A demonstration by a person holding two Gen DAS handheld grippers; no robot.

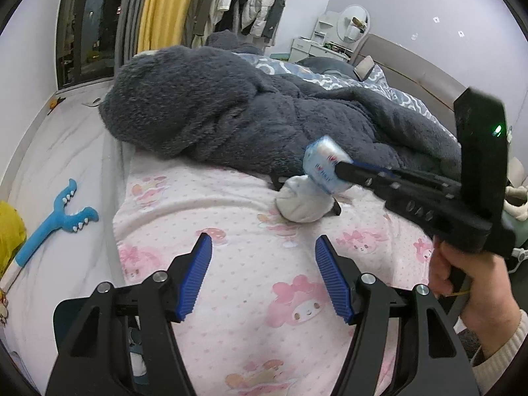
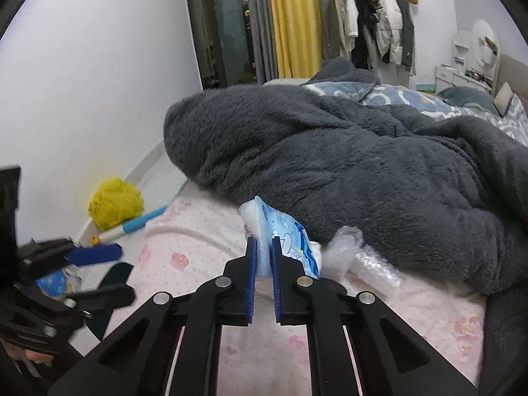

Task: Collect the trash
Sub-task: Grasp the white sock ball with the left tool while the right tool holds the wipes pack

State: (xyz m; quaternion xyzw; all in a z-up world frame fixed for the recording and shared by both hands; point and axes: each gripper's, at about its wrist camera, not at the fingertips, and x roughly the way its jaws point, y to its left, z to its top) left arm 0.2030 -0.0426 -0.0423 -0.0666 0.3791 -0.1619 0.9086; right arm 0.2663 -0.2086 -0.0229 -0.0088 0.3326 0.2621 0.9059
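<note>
Clearly, a small blue-and-white tissue packet (image 2: 280, 231) is pinched between the blue fingers (image 2: 251, 274) of the right gripper (image 2: 263, 247), just above the middle of the right wrist frame; the packet is squeezed thin between the two pads and sticks up past their tips. In the left wrist view the same packet (image 1: 325, 163) is seen right of centre, held clear of the bed at the tip of the right gripper (image 1: 341, 168), whose black body is gripped by a hand (image 1: 468, 283) in a cream sleeve at the lower right.

The left gripper (image 1: 262, 254) is held with its fingers (image 1: 198, 274) moderately apart and nothing between them — only the pink cartoon-print sheet (image 1: 231, 313) is seen in the gap, in the lower half of the frame.

A crumpled white wad (image 1: 302, 203) lies on the sheet just below the lifted packet, and in the right wrist view crinkled clear plastic (image 2: 359, 257) is seen beside the packet at right of centre, against the edge of the dark grey fleece blanket (image 2: 346, 171) that is heaped across the middle of both frames.

On the pale floor at the left, a blue toy (image 1: 54, 221) shaped like a toothed fork is seen, and a yellow bag (image 2: 115, 203) is bunched near the wall — its edge shows at the far left of the left wrist frame.
</note>
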